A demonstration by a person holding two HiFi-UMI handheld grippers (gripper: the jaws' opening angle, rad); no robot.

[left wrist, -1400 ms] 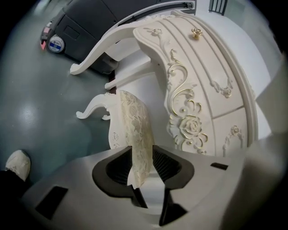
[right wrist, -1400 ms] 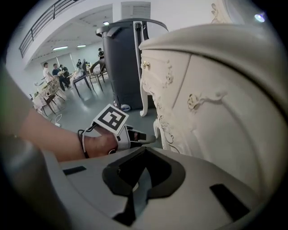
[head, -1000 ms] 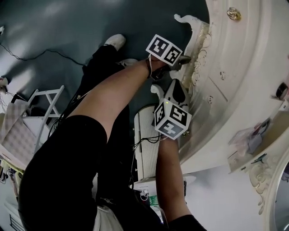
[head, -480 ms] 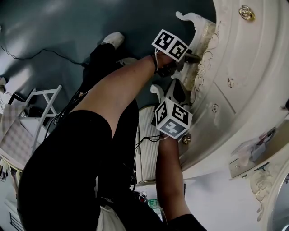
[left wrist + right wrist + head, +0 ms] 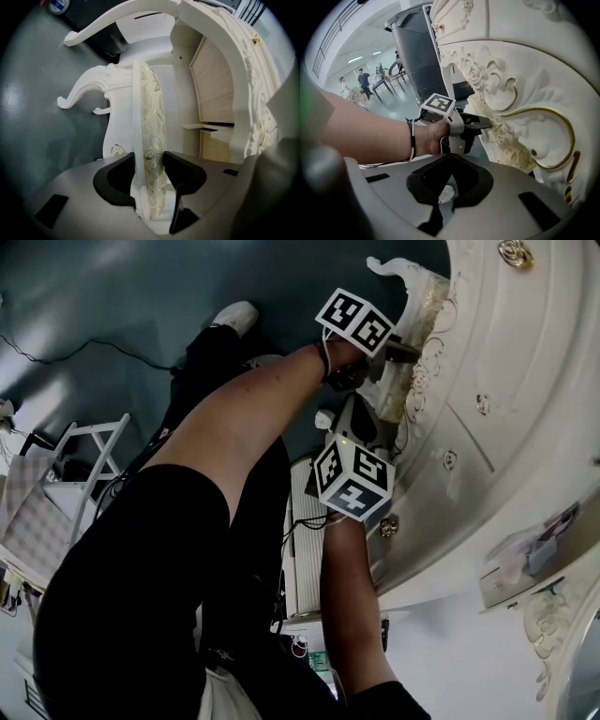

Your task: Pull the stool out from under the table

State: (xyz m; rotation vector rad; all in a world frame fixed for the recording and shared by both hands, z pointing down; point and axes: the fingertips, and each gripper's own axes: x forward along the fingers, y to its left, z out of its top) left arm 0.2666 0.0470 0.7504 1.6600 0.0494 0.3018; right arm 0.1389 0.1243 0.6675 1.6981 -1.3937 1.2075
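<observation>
The white carved stool (image 5: 401, 381) stands at the edge of the ornate white dressing table (image 5: 506, 399). Its floral cushioned seat (image 5: 152, 117) runs edge-on between the jaws of my left gripper (image 5: 150, 161). Both pads press on the seat edge, one on the white rim and one on the cushion. In the head view the left gripper (image 5: 398, 348) reaches that edge from the left. The right gripper view shows the left gripper (image 5: 485, 123) on the cushion (image 5: 506, 140). My right gripper (image 5: 450, 157) is shut and holds nothing. It hovers beside the stool, just below the left gripper (image 5: 359, 427).
The table's arch and drawers (image 5: 234, 70) lie behind the stool. The person's legs and shoe (image 5: 234, 317) cover the dark floor to the left. A white ribbed unit (image 5: 305, 540), a white rack (image 5: 94, 442) and cables (image 5: 66, 357) sit nearby. A dark cabinet (image 5: 415, 56) stands further off.
In the head view the left gripper, the stool edge and the table have all shifted slightly up and to the right together. The right gripper has hardly moved.
</observation>
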